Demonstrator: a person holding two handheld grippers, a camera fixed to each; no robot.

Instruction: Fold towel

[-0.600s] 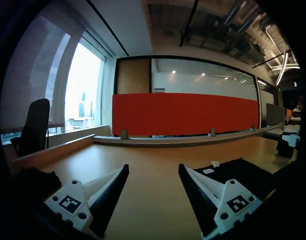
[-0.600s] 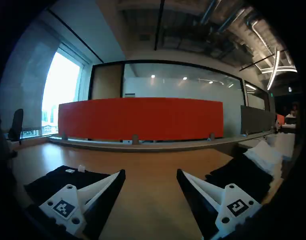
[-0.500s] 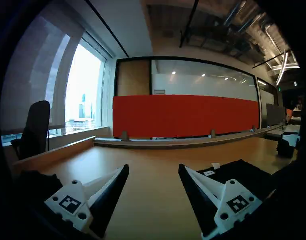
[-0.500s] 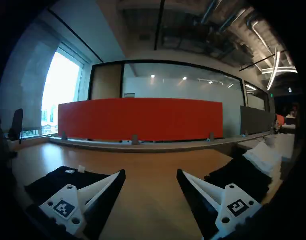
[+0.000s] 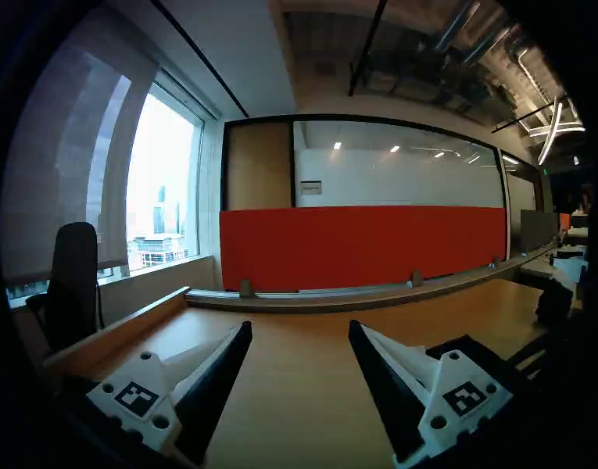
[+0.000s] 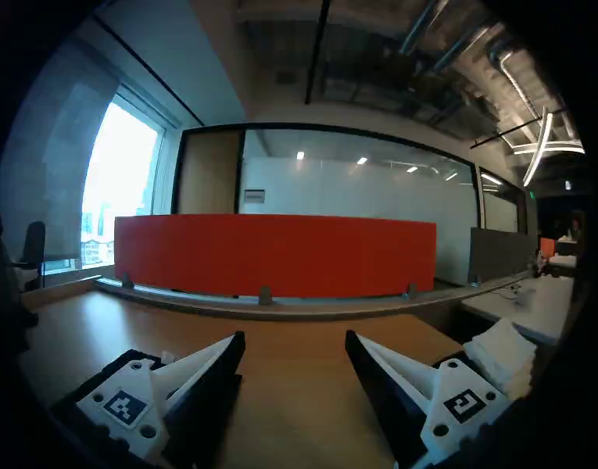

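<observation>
A black towel [image 5: 490,353] lies flat on the wooden table [image 5: 299,391], low at the right of the left gripper view, partly behind the right finger. The same black towel [image 6: 81,389] lies low at the left of the right gripper view, mostly hidden by that gripper's left finger. My left gripper [image 5: 299,330] is open over bare wood, beside the towel, with nothing between its fingers. My right gripper [image 6: 293,340] is open too, over bare table [image 6: 299,406] just right of the towel.
A stack of folded white towels [image 6: 500,352] sits at the right table edge. A red divider [image 5: 361,246] runs along the table's far side. A black chair [image 5: 70,281] stands by the window at the left. A dark pile [image 5: 553,297] sits far right.
Both views have tipped upward, so the divider and table sit lower in them. Less of the black towel shows in either. Both grippers stay open.
</observation>
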